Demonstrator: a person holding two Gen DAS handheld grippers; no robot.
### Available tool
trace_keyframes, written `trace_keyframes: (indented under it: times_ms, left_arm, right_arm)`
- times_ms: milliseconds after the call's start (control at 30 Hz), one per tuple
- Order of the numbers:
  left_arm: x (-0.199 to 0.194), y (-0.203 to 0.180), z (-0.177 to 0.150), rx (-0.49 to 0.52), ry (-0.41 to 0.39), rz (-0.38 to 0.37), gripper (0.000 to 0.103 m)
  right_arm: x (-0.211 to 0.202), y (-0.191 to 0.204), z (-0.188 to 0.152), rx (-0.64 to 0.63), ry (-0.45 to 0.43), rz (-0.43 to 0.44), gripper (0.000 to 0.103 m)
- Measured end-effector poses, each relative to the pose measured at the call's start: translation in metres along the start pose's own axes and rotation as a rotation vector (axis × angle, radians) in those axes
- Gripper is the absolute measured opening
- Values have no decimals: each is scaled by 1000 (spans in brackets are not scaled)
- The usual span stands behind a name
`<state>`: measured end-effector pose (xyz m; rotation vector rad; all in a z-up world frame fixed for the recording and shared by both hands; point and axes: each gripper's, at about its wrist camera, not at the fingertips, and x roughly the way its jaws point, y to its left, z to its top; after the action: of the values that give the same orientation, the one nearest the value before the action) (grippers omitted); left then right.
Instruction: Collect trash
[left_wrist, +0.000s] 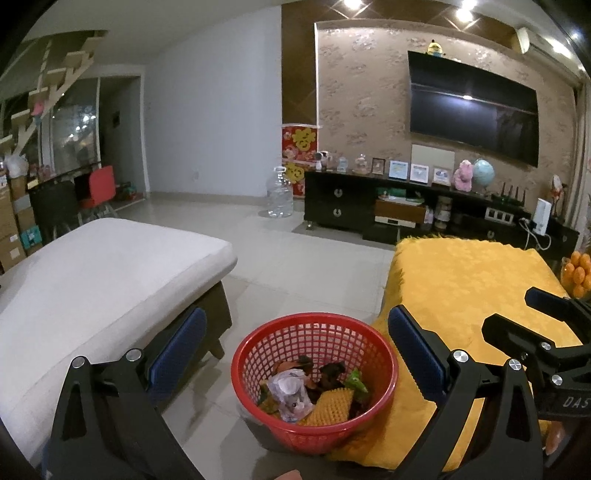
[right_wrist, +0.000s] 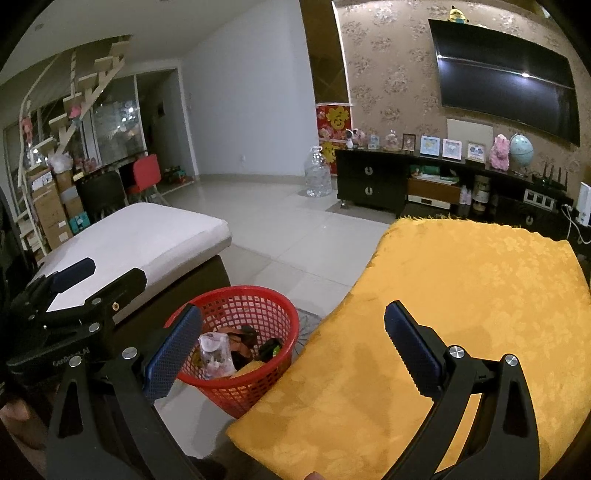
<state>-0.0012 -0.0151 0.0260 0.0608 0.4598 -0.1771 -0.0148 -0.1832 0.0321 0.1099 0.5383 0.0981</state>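
Observation:
A red mesh basket (left_wrist: 258, 350) stands on the tiled floor between a white cushioned seat and a table under a yellow cloth. Inside lie crumpled wrappers (left_wrist: 290, 395), a clear plastic packet, a yellow piece and a green scrap. My left gripper (left_wrist: 295, 354) hangs open above the basket, with nothing between its blue pads. In the right wrist view the basket (right_wrist: 288, 317) sits low and left of centre. My right gripper (right_wrist: 293, 347) is open and empty, its left pad over the basket and its right pad over the yellow cloth (right_wrist: 461, 295).
The white seat (left_wrist: 92, 273) fills the left. A black TV cabinet (left_wrist: 369, 206) with frames, a globe and toys lines the far wall under a wall TV. A big clear water jug (left_wrist: 279, 195) stands on the floor. Oranges (left_wrist: 580, 273) sit at the far right.

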Motion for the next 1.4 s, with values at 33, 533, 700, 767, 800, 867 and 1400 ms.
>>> trace_keyframes:
  times_ms: [33,533,700,767,800,867,1400]
  left_arm:
    - [1,0,0,1,4,2,95]
    - [6,0,-2,3,27,20,95]
    - [6,1,-4,4,27,22,95]
    - [6,1,-4,6,29,22,95]
    - [7,1,-5,6,30,23,95]
    - [7,1,-5,9,31,25,95]
    - [8,0,-6,9,34,29,95]
  right_arm:
    - [1,-1,-1,-1,2,0,96]
    - [2,-1,-6,-10,17,1,96]
    - [2,-1,-6,-12,20,1,96]
    - [2,-1,-6,-12,20,2,96]
    - [2,-1,-6,-12,19,1,96]
    - [2,-1,-6,-13,20,2,96]
    - [2,0,-5,-12,21,2,96]
